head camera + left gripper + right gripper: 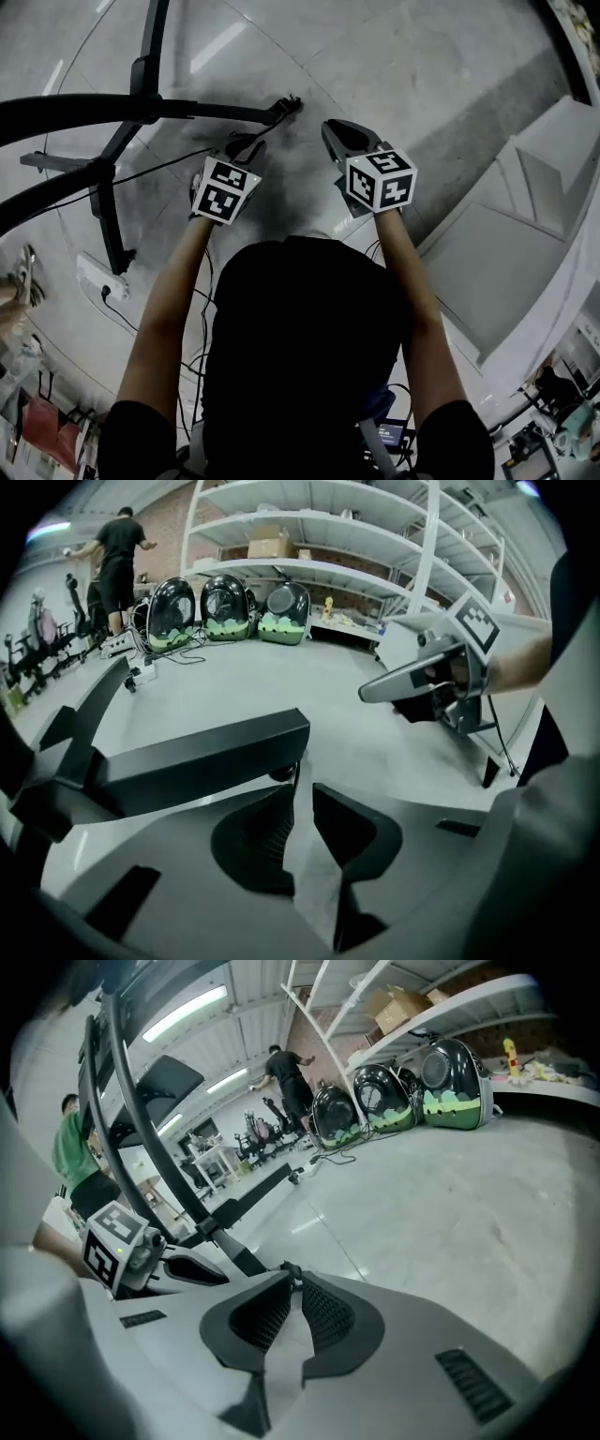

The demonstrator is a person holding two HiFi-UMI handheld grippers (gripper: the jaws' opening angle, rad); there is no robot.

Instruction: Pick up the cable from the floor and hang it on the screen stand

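A thin black cable (159, 167) lies on the grey floor and runs from the left toward my left gripper (246, 145). That gripper points down beside the black leg of the screen stand (187, 111). In the left gripper view its jaws (302, 794) stand a little apart with only floor showing in the gap, just short of the stand leg (197, 761). My right gripper (330, 129) hovers to the right near the leg's tip. Its jaws (292, 1283) meet at the tips with nothing between them.
More black stand legs (108, 211) spread at the left, with a white power strip (98, 277) and loose wires beside them. A white stepped platform (506, 244) borders the right. Shelves with dark pod-shaped cases (225, 607) and people stand far off.
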